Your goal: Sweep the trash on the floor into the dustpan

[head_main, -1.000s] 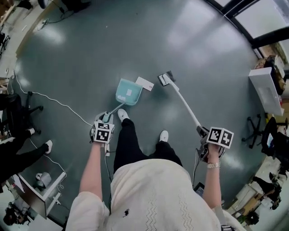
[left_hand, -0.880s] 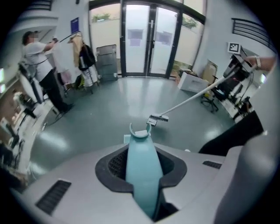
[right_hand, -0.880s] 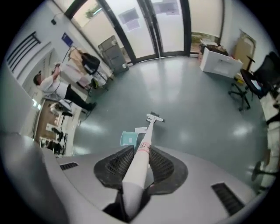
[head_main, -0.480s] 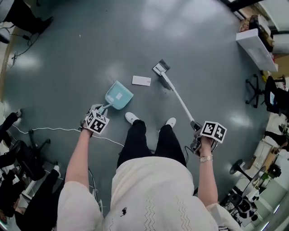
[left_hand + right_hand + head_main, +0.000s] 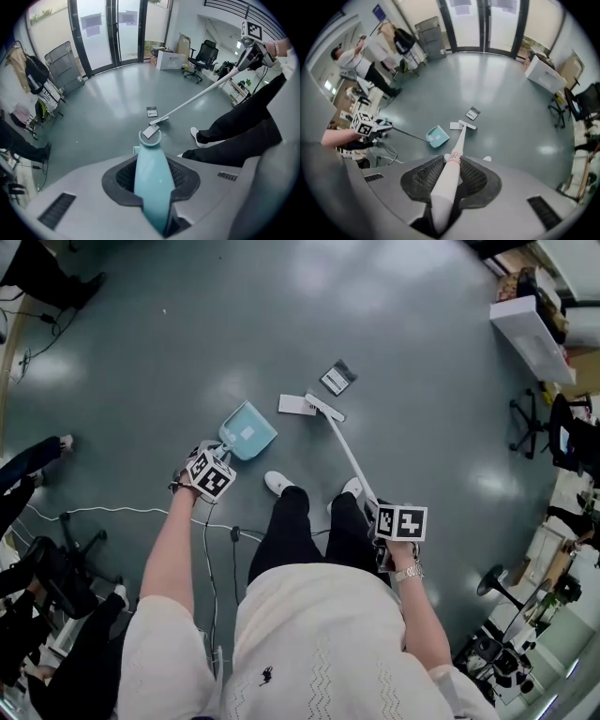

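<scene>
In the head view, the left gripper [image 5: 214,465] held the thin handle of the blue dustpan [image 5: 248,430]. The dustpan sat on the grey floor [image 5: 187,324]. The right gripper [image 5: 386,521] held the top of the white broom [image 5: 345,451]. The broom's head was down on the floor, just beside a white paper [image 5: 296,405]. That paper lay between the dustpan and the broom head. A dark card [image 5: 336,378] lay a bit farther off.

In the left gripper view, the fingers [image 5: 124,176] were shut tight on the blue dustpan handle [image 5: 151,183]. Past it lay the white paper [image 5: 151,131] and the dark card [image 5: 152,111].

In the right gripper view, the fingers [image 5: 422,180] were clamped on the white broom handle [image 5: 448,180]. Down the handle, the dustpan [image 5: 438,136], the paper [image 5: 455,125] and the card [image 5: 472,113] lay on the floor.
</scene>
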Demonstrator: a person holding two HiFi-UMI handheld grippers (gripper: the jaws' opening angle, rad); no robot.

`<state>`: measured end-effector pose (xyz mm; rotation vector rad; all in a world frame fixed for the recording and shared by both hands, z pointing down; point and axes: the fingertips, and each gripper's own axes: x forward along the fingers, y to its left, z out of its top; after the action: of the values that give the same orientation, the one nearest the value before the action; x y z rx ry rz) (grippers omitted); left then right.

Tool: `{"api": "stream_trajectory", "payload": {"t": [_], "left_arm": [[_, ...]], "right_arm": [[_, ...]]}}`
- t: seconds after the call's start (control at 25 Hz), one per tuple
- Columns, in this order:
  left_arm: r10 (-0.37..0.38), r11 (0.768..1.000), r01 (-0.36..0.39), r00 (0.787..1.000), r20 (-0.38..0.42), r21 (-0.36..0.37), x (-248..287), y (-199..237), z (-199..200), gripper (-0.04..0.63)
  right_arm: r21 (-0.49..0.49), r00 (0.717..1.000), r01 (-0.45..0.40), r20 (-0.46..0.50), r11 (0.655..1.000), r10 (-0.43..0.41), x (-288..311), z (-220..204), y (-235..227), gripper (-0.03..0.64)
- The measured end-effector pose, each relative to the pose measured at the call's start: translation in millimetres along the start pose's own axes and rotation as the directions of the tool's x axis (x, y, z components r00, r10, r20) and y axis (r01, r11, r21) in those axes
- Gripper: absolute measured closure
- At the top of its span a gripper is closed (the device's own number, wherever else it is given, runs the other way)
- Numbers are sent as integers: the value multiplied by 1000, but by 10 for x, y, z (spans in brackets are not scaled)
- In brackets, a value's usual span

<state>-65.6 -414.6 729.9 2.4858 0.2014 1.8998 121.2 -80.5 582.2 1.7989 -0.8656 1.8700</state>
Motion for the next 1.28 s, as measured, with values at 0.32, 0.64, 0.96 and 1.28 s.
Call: {"api": "stream_trajectory", "payload": {"t": [0.32,0.64,0.96,1.28], "left_arm": [[8,1000,-8,1000,9,-13,23,-104,-56,502],[45,982,-38,998,32,-184,-52,-172,-240,502],[99,930,-69,993,65,-360,-141,-537,-449,502],[147,890,-94,985,85,-446,-205,-923,-119,502]], "right_arm": [[-267,996,-46,-80,963,25,48,-75,548,495],[-328,966,-230,-194,916,173,37,-142,1072,495],[-164,918,-353,-248,921,308,-413,-55,989,495],[-36,935,-335,-133,941,328,-1165,231,-74,495]]}}
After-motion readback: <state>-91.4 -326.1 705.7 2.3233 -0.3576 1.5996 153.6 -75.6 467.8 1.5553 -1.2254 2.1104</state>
